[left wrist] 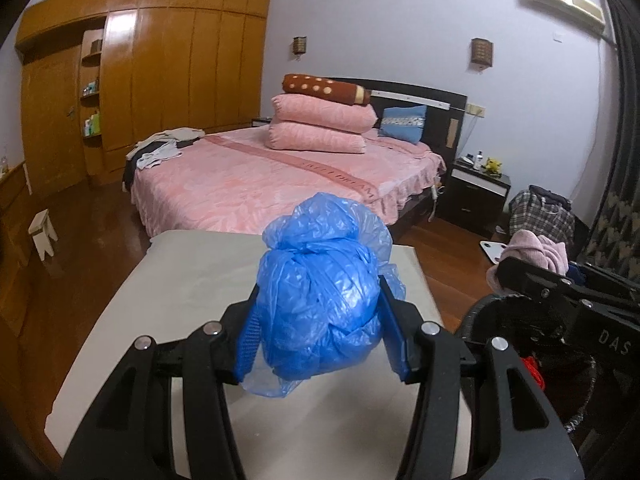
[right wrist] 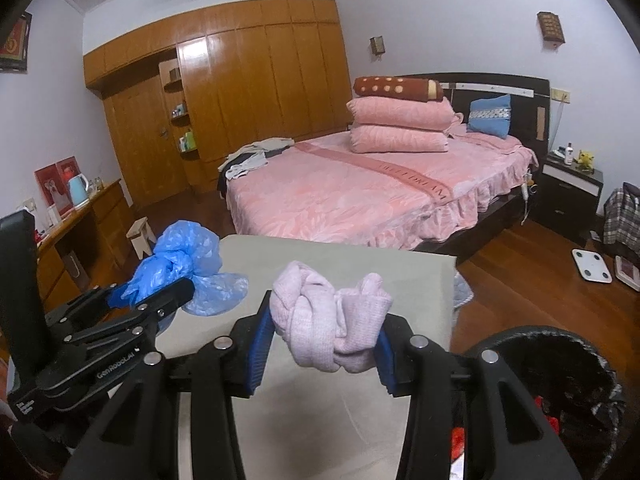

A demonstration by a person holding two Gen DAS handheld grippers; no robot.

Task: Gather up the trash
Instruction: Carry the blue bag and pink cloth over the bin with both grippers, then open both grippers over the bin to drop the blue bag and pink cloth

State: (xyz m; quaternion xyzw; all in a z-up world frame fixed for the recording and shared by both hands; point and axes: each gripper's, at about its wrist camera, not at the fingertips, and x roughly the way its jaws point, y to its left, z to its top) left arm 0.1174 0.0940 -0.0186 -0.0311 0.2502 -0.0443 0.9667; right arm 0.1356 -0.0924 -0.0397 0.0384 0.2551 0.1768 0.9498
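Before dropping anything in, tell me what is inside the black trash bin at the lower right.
In the black trash bin, lined with a dark bag, only scraps of red and some white show. The right gripper hides the rest.

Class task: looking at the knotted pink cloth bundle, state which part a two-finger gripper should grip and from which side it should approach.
Grip the pink cloth bundle across its thick knotted middle, coming in level from the near side, as the right gripper does: the knot is compact and compressible, while loose ends would probably slip.
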